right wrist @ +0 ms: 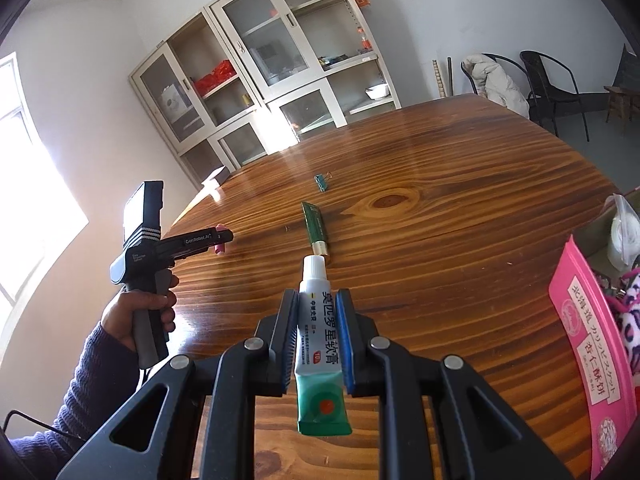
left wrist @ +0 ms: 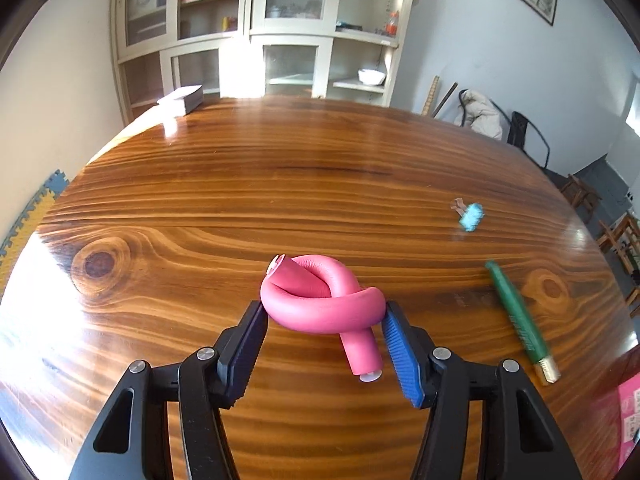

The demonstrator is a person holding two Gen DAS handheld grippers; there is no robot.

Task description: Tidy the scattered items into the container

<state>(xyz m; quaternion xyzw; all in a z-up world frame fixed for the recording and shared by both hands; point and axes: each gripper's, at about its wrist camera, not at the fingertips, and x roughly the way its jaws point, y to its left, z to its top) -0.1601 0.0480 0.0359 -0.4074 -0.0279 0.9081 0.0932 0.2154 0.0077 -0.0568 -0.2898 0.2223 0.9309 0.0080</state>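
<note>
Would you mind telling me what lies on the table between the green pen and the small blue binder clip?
Nothing: in both wrist views only bare wooden table separates the green pen from the blue binder clip.

Glossy wooden table [left wrist: 280, 184]

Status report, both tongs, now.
Left tongs open around pink foam roller, on table. Right tongs shut on ointment tube. Green tube, blue clip loose.

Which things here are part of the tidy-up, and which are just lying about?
Job:
pink foam roller, between the open left gripper fingers
ointment tube, held by the right gripper
green tube
blue clip
container, at the right edge

Lying about:
white box
cabinet
chairs
</note>
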